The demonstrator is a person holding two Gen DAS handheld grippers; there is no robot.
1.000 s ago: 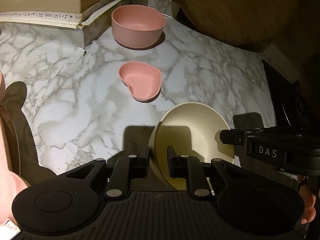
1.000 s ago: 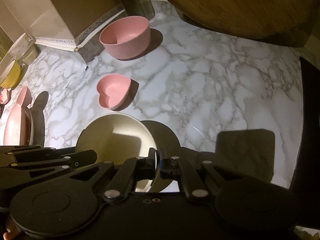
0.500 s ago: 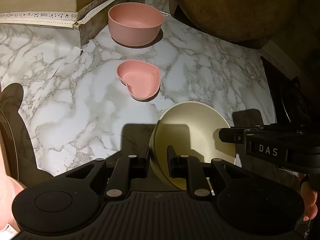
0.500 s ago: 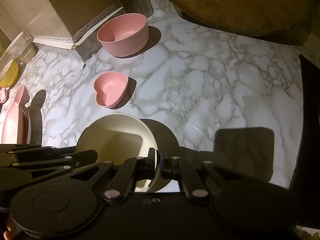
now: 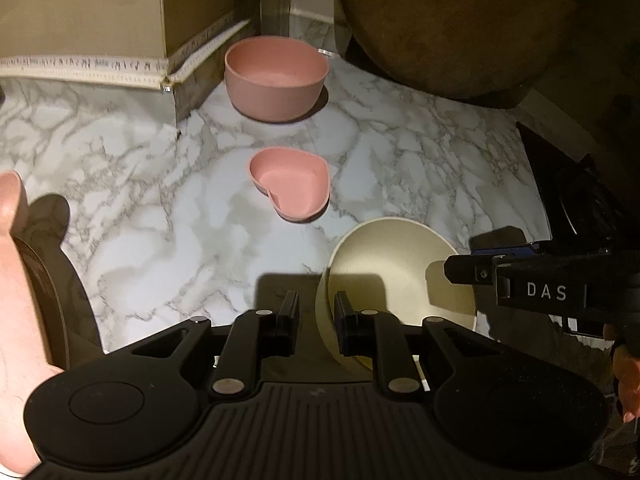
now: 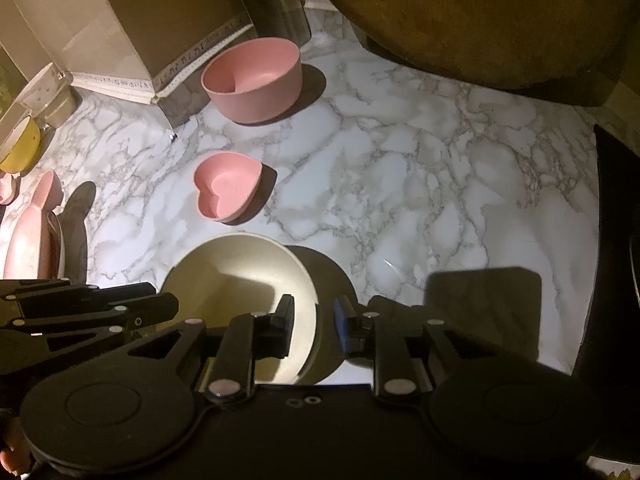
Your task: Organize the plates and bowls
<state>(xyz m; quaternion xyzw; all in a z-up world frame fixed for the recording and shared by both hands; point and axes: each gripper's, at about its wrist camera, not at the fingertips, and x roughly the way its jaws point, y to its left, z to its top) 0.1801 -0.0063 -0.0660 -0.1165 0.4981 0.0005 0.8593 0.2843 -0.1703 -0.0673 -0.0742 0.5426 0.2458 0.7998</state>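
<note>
Since half a second ago the right gripper [image 6: 315,322] has spread its fingers: they were pinched on the cream bowl's rim, and now stand apart on either side of it, clear gaps showing. Left gripper [image 5: 317,316] also straddles the rim of the cream bowl [image 5: 394,276], one finger inside, one outside; gaps visible on both sides, so neither tool clamps it. Whether the bowl rests on the marble counter [image 6: 420,200] or hangs on a finger, cannot tell; it sits tilted in the left view.

Just beyond the bowl: pink heart-shaped dish [image 6: 226,185], upright on the counter, apart from it. Further back: pink round bowl [image 6: 254,80], beside the corner of a cardboard box [image 6: 132,20]. Far left edge: pink plate on edge [image 6: 30,240], yellow bowl [image 6: 20,148]. Large dark wooden round [image 6: 480,16] behind, at right.
</note>
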